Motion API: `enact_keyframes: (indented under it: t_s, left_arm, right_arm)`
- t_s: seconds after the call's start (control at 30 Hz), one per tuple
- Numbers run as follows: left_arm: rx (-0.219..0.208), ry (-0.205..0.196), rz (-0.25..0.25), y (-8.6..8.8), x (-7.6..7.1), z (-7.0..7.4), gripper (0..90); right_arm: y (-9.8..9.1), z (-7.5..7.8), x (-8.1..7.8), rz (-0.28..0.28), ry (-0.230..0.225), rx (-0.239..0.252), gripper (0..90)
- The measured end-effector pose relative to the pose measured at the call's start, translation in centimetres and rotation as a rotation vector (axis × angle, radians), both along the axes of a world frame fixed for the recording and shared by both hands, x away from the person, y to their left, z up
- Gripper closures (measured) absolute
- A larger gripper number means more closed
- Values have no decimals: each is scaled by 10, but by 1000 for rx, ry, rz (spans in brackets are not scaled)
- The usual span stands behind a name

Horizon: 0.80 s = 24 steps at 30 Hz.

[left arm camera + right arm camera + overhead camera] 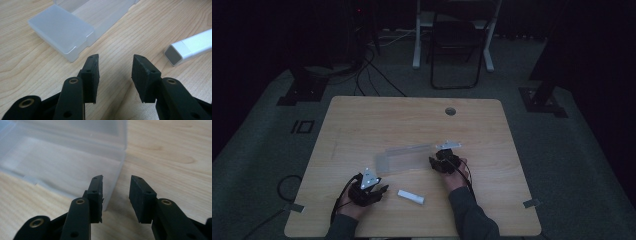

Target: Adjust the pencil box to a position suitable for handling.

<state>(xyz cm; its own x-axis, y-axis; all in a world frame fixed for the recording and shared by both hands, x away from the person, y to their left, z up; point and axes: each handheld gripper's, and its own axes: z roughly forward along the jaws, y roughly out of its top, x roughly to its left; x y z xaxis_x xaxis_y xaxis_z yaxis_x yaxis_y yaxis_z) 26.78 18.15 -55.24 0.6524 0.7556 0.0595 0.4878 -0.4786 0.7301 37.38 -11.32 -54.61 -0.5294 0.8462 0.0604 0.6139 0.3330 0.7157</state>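
A translucent plastic box (404, 158) is seen lying open near the middle of the wooden table (362, 120), lid (61, 30) flat on the wood at the box's left end. A small white rectangular tube (411, 196) is laid on the table nearer the person than the box, apart from it. The left claw (379, 191) is held just left of the tube, w/ jaws spread & nothing between them; in the left gripper view (115, 75) it is aimed at bare wood btwn lid corner & the tube's grey end (187, 48). The right claw (435, 162) is placed at the box's right end, jaws parted, empty; in the right gripper view (115, 195) the box's corner wall (117, 172) is seen just ahead of its left jaw; contact can't be told.
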Motion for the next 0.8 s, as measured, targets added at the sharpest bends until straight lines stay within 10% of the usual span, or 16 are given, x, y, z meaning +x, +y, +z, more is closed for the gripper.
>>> enact_keyframes:
  t_s: [0.43,0.8]
  left_arm:
    - [-37,-22,-90,-7,-9,4,623]
    - [-54,-40,-177,-19,-16,6,624]
  right_arm:
    - [-2,-5,17,25,28,0,863]
    - [6,-5,20,59,28,-4,875]
